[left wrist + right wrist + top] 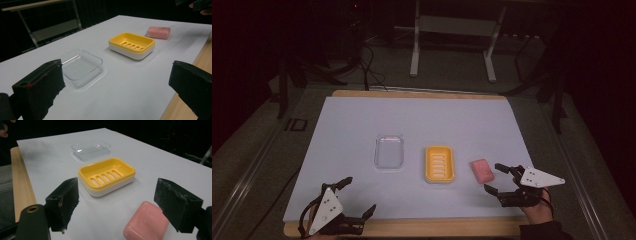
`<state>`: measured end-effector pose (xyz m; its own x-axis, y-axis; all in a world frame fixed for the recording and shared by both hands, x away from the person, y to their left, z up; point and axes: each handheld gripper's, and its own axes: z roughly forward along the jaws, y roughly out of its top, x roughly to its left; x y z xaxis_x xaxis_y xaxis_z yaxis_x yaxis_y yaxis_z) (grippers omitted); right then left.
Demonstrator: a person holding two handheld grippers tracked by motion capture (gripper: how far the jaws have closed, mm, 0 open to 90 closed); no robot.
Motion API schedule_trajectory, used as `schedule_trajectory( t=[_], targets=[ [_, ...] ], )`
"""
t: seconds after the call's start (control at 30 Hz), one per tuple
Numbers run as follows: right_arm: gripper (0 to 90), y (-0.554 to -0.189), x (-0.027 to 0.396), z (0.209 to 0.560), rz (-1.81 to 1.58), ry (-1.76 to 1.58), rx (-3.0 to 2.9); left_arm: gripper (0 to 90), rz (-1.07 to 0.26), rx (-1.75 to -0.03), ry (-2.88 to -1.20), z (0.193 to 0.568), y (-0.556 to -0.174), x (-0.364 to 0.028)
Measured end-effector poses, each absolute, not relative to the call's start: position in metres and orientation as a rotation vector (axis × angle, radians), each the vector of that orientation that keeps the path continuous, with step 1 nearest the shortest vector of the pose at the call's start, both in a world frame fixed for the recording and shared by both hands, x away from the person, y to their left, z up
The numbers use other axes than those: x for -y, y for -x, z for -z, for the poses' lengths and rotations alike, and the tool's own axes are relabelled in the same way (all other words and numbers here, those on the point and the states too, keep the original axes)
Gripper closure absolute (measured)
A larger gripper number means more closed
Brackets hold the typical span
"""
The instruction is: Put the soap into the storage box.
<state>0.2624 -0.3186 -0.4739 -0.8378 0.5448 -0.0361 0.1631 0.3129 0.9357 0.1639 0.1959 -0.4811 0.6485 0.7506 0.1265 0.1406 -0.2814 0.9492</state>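
A pink soap bar (482, 170) (158, 32) (146, 225) lies on the white table cover, right of a yellow slotted soap dish (440, 163) (132, 45) (106, 176). A clear plastic lid (389, 150) (81, 66) (91, 149) lies left of the dish. My right gripper (494, 177) (120, 205) stands open just right of the soap, its jaws wide apart with the soap low between them in the right gripper view. My left gripper (359, 196) (112, 85) stands open near the table's front left edge, nothing between its jaws.
The white cover (422, 120) lies on a wooden tabletop whose edge (412, 227) shows along the front. Beyond the far edge stand white table legs (414, 50) and dark cables on the floor. A hand (205, 10) shows at the top right of the left gripper view.
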Motion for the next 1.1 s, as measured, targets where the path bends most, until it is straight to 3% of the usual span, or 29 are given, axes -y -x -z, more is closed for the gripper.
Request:
schedule_trajectory(
  t=[0.43,0.93,1.1],
  targets=[
    [19.8,-0.267,0.312,0.476,-1.435,-0.639,-2.247,0.2,-0.718,-0.723,-1.786,0.481,-0.161,-0.197],
    [19.9,-0.281,0.323,0.478,-1.110,-1.053,-2.095,0.2,-0.718,-0.718,-1.801,0.481,-0.160,-0.195],
    [14.7,-0.293,0.327,0.486,-0.907,-1.276,-2.037,0.3,-0.718,-0.714,-1.809,0.481,-0.160,-0.194]
  ],
)
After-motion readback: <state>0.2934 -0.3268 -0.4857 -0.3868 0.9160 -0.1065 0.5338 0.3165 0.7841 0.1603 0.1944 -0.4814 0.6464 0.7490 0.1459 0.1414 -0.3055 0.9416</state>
